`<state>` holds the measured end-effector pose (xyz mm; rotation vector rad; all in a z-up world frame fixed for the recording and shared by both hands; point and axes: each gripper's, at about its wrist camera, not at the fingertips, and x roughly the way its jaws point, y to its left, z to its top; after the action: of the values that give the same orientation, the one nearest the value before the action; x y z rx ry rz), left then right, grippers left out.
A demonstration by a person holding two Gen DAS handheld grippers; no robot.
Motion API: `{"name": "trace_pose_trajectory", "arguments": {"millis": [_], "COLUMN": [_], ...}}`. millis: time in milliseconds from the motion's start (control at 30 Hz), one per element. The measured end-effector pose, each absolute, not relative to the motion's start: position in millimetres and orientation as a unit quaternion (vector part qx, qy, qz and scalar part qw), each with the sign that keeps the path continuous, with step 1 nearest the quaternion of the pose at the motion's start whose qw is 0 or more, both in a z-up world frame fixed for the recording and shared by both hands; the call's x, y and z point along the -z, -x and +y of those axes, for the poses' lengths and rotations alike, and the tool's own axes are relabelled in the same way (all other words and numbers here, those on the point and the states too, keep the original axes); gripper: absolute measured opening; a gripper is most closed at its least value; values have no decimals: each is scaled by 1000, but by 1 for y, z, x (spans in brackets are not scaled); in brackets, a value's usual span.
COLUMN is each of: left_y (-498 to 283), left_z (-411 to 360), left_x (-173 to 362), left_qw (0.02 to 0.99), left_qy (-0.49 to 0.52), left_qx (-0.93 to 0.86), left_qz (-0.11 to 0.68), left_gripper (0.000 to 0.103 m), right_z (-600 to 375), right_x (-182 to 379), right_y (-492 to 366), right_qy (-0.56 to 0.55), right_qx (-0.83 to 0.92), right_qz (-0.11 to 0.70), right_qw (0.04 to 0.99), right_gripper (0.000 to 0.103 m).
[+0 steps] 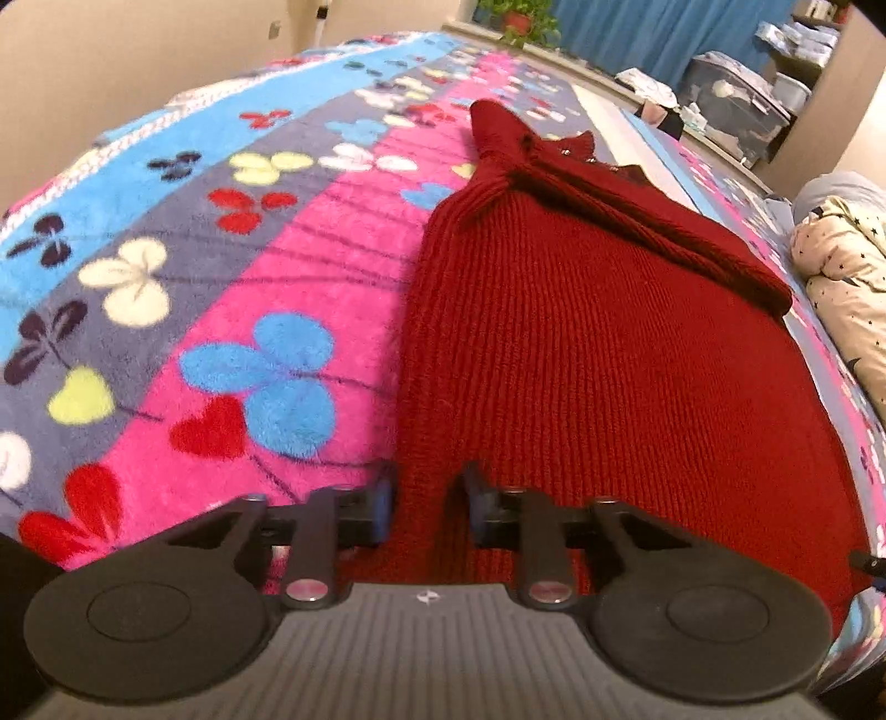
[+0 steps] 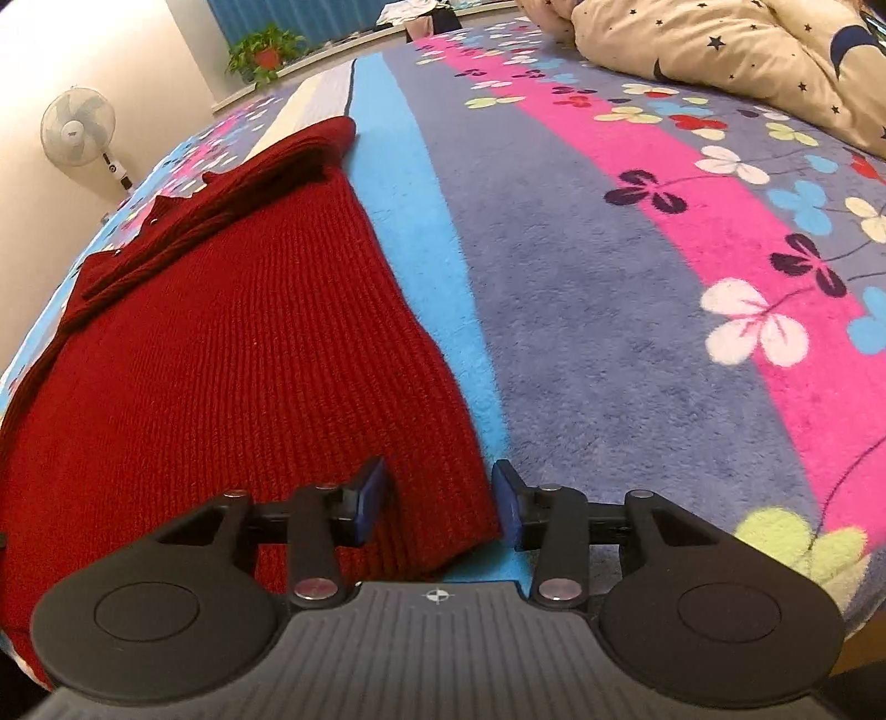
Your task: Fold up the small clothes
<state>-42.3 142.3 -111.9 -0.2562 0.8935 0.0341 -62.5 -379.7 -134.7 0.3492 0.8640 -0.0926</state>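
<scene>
Sweater [image 1: 581, 343] lies flat on the bed blanket [image 1: 221, 277], sleeves already laid across its far end.

Left view: the left tool [image 1: 427, 507] is clenched on the sweater's near left hem corner; a ridge of knit stands pinched between the pads. Risk: the bite looks shallow and sits at the very edge, so the ribbed knit may slip out on lifting. The fleece blanket may also drag at the knit and skew the fold. A storage bin [image 1: 736, 105] and a quilt [image 1: 841, 266] lie well apart and obstruct nothing.

Right view: the right tool [image 2: 437, 498] is released; its pads straddle the near right hem corner without pressing on it. Risk: if only one corner rises, the hem twists and the laid sleeves shift. A second closure is needed first. A fan [image 2: 77, 133] and a plant [image 2: 266, 52] stand far off; the quilt [image 2: 720, 55] lies clear of the fold path.
</scene>
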Motion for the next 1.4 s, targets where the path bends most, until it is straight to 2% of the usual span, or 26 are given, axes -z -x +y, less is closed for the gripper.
{"name": "trace_pose_trajectory", "arguments": {"millis": [33, 67, 167, 367, 400, 467, 500, 533, 700, 867, 1033, 1100, 1133, 1167, 1233, 1400], "left_y": [45, 46, 51, 47, 46, 45, 45, 46, 49, 48, 62, 65, 66, 67, 69, 88], "left_z": [142, 141, 136, 142, 143, 145, 145, 146, 147, 148, 156, 155, 154, 153, 148, 134], "left_x": [109, 106, 100, 104, 106, 108, 109, 109, 109, 113, 112, 113, 112, 109, 101, 66], "left_qw": [898, 902, 911, 901, 898, 895, 895, 894, 893, 884, 863, 861, 863, 870, 883, 921], "left_qy": [119, 116, 105, 123, 127, 130, 130, 129, 130, 132, 184, 190, 185, 180, 175, 148], "left_qx": [-13, -9, 2, 4, 1, -5, -7, -8, -7, -19, -20, -16, -18, -22, -16, 31], "left_qz": [424, 416, 399, 415, 422, 427, 428, 428, 430, 447, 469, 472, 469, 459, 436, 360], "left_gripper": [13, 13, 12, 17, 24, 26, 26, 26, 37, 37, 39, 38, 23, 14, 13, 12], "right_z": [-379, -379, -385, -390, -390, -389, -389, -389, -386, -385, -385, -385, -384, -384, -385, -393], "right_x": [133, 132, 126, 125, 127, 130, 133, 135, 136, 136, 136, 136, 136, 135, 132, 109], "right_y": [63, 64, 68, 67, 66, 64, 64, 63, 65, 64, 65, 64, 64, 64, 65, 79], "right_qy": [-166, -168, -187, -201, -202, -207, -211, -215, -211, -205, -203, -199, -197, -198, -202, -244], "right_qx": [40, 35, 35, 37, 39, 43, 42, 39, 34, 35, 33, 34, 35, 34, 39, 29], "right_qz": [412, 407, 385, 384, 391, 404, 411, 417, 421, 424, 425, 425, 424, 421, 414, 366], "right_qw": [895, 897, 903, 900, 897, 890, 886, 882, 882, 881, 882, 882, 883, 884, 887, 898], "right_gripper": [22, 13, 12, 14, 17, 24, 33, 37, 39, 39, 39, 36, 26, 20, 14, 12]}}
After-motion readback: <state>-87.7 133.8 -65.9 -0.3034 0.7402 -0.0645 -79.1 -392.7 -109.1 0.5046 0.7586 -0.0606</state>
